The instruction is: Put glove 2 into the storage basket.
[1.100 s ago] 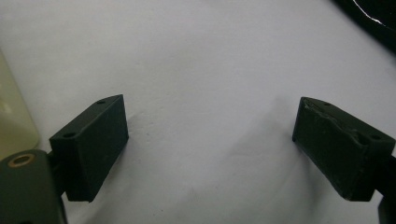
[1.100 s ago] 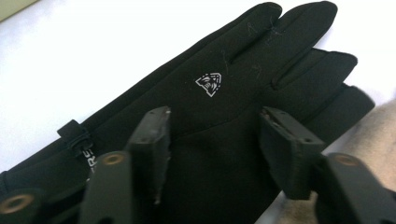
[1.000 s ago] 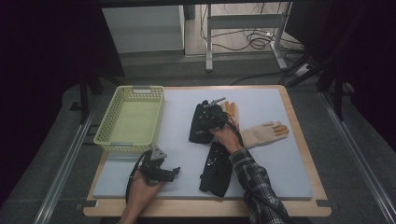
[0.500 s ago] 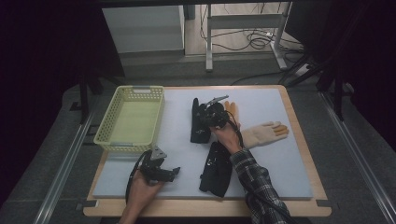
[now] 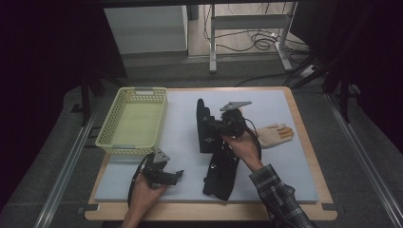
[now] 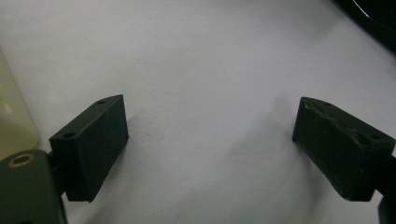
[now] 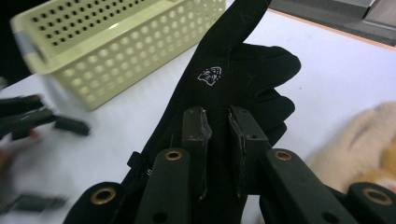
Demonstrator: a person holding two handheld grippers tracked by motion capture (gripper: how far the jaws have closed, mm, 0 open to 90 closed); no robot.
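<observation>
right tongs (image 7: 217, 154) | had just been closing, pinched on black fabric glove (image 7: 219, 84), lifted off white surface (image 5: 180, 137) | left tongs (image 6: 210, 144) | wide apart, empty

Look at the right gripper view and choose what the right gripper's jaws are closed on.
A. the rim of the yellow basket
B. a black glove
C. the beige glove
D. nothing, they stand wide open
B: in the right gripper view the right gripper has its jaws pinched on the black glove, while the yellow basket and the beige glove lie apart from it.
</observation>
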